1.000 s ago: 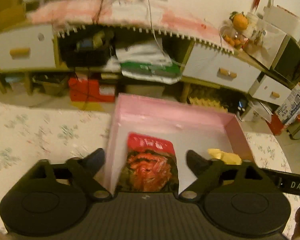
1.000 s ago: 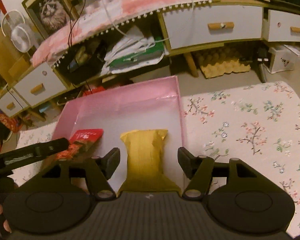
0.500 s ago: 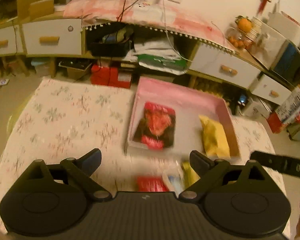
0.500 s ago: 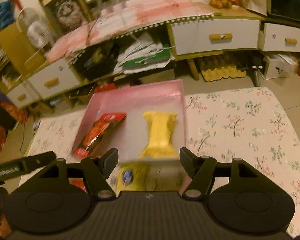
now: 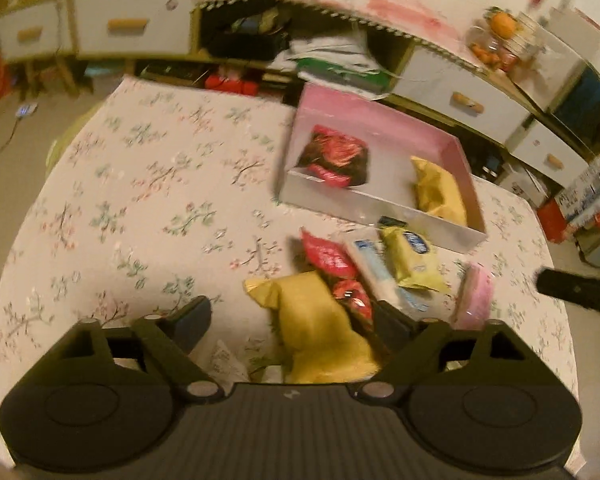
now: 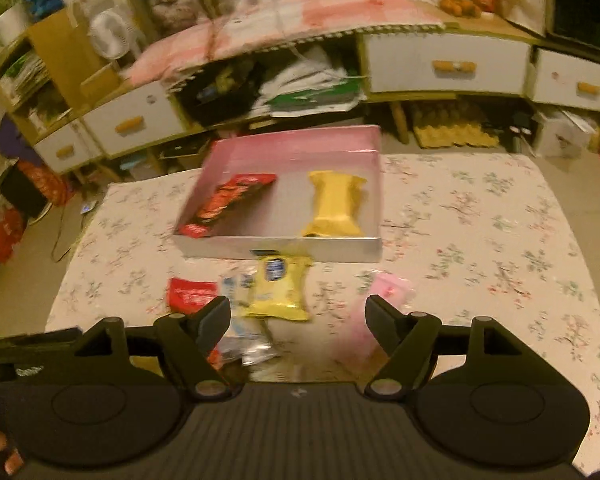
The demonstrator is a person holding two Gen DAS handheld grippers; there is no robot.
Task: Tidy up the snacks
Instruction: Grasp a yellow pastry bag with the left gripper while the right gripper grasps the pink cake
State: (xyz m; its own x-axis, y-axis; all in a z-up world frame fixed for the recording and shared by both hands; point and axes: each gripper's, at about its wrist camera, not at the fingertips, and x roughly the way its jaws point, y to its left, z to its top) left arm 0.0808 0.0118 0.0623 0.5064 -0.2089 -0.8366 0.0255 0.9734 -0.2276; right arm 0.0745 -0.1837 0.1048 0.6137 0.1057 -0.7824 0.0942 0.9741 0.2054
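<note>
The flowery table [image 5: 140, 200] has lots of bare room on its left side. A pile of snacks [image 5: 340, 276] sits just in front of the pink box [image 6: 284, 148], blocking that way in.

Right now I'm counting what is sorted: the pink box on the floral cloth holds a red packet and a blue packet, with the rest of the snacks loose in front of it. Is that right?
Not quite. The pink box holds a red packet and a yellow packet, not a blue one, as the right wrist view shows. The rest stands: the other snacks lie loose in front of it on the floral cloth.
</note>
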